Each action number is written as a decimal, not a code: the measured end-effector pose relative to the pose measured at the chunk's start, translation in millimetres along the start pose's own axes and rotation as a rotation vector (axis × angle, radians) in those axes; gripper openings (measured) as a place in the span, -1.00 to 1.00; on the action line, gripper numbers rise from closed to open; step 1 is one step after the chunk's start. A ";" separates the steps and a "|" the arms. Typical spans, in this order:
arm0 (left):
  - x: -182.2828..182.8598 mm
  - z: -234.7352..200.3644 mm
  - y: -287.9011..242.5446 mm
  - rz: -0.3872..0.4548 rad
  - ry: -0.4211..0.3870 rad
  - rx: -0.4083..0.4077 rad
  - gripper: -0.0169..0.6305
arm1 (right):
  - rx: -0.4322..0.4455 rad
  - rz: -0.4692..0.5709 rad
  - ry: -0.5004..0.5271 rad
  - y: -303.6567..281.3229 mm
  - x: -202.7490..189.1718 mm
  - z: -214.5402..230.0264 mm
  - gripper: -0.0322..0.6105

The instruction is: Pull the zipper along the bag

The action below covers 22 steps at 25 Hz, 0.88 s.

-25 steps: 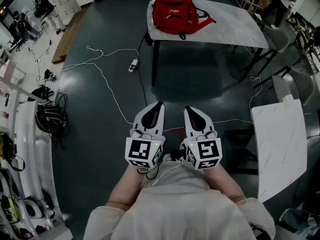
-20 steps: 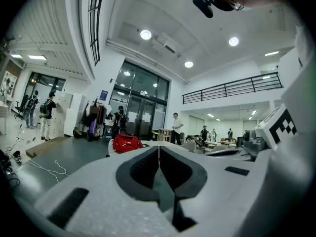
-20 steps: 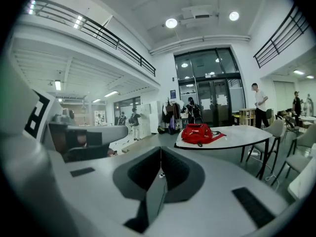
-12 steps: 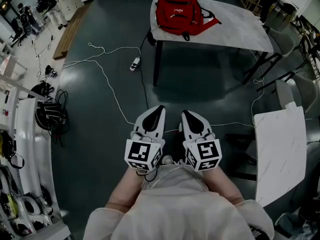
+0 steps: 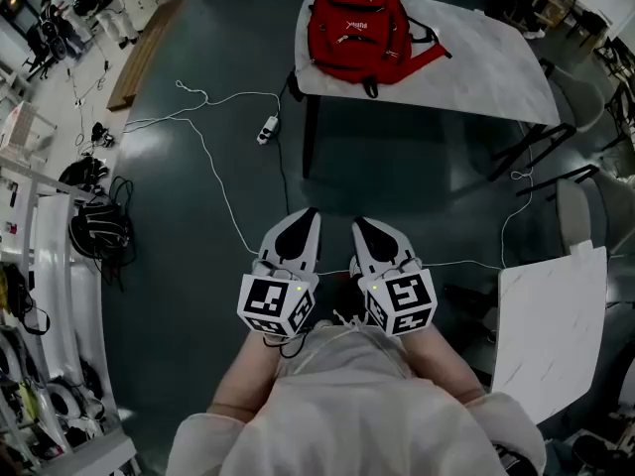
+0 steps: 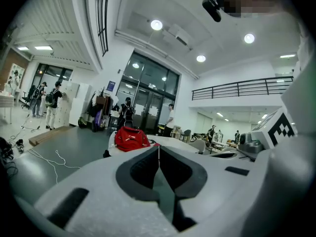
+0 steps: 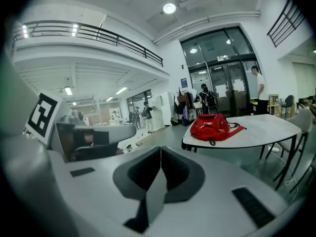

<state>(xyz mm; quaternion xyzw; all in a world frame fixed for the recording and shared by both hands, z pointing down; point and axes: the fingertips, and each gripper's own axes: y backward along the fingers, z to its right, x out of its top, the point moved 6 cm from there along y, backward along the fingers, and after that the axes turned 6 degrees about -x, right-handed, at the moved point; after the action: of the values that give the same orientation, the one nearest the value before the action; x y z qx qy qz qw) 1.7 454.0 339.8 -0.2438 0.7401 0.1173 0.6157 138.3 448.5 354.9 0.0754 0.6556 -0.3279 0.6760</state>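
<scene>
A red backpack lies on the left end of a white table far ahead of me; it shows too in the left gripper view as the backpack and in the right gripper view as the backpack. Both grippers are held close to my body, side by side, well short of the table. My left gripper is shut with nothing in it, its jaws meeting in a thin line. My right gripper is shut and empty as well.
Dark floor lies between me and the table. A white cable and power strip trail across the floor at the left. A second white table stands at my right, with chairs beyond it. Gear and bags line the left wall.
The view has drawn nearer to the table; the backpack sits a little larger and more central. Both grippers stay shut and side by side, drifting slightly left and down in the frame.
</scene>
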 end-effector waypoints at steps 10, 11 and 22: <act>25.4 -27.6 -121.6 0.005 0.017 0.090 -0.88 | 0.086 -0.018 0.048 -78.5 45.6 102.0 -0.81; 25.6 -29.4 -129.9 0.002 0.023 0.095 -0.88 | 0.094 -0.021 0.053 -84.6 48.4 108.6 -0.81; 29.1 -71.8 -191.9 -0.034 0.035 0.118 -0.88 | 0.103 -0.047 0.042 -150.4 63.0 152.8 -0.81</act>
<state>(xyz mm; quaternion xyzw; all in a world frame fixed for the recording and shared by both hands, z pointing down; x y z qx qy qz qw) 33.8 249.9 351.3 -0.2217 0.7520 0.0586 0.6180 179.9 229.2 365.0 0.1015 0.6533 -0.3754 0.6496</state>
